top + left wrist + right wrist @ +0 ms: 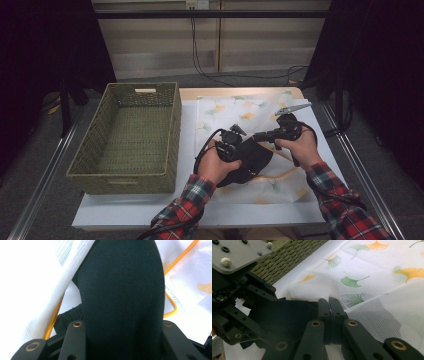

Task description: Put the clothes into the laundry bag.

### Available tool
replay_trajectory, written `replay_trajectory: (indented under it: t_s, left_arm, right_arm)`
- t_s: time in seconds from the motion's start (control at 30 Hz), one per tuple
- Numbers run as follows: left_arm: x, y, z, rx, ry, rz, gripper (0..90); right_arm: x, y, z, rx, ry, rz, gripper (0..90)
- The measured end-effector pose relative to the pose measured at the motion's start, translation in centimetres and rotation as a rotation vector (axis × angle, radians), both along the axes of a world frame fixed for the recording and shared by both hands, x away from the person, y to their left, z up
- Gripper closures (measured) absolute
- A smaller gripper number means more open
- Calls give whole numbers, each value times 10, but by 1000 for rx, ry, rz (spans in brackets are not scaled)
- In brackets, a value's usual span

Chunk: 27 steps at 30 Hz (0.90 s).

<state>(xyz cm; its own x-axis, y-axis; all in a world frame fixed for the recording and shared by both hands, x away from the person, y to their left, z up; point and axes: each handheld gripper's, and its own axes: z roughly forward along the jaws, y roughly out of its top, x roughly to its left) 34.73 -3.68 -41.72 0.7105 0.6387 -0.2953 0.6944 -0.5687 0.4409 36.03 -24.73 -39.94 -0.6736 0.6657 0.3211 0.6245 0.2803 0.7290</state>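
- A soft black cloth item [252, 159] lies in the lower middle of the high view, on a white mesh laundry bag printed with green and orange ginkgo leaves [235, 112].
- Its long axis runs from the lower left toward the upper right of that frame, one end under the left hand [216, 164], the other reaching toward the right gripper [257, 136].
- In the left gripper view the black cloth [122, 295] rises from the bottom edge to the top as a tall rounded fold — its long axis is upright there.
- The left gripper [122, 327] stands partly open, its two black jaws on either side of the fold and pressed against it, so it has hold of the cloth.
- The right gripper [329, 305] shows its jaws fully together at lower centre of its own view; whether any cloth is pinched between the tips I cannot tell.
- An orange cord [175, 307] edges the bag — it loops at the right of the left gripper view.
- A woven olive-green rectangular basket [172, 125] sits at the left of the high view, just beside the bag.
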Motion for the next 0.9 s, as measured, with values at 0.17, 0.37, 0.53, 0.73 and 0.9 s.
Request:
replay_trajectory:
  t_s: [0.17,0.37,0.53,0.73,0.9]
  left_arm:
    - [2,-4,-2,-1,1,12,606]
    - [6,-3,-2,-11,6,29,606]
    - [8,-2,0,-13,3,45,607]
    - [12,-1,1,-17,-24,72,607]
    - [14,-1,-3,-29,-36,87,606]
  right_arm:
    - [0,1,1,-4,-1,3,900]
    - [0,1,0,-5,-1,4,900]
    - [0,2,1,-2,1,3,900]
    - [1,3,0,-2,-3,2,900]
    - [1,3,0,-3,-3,3,900]
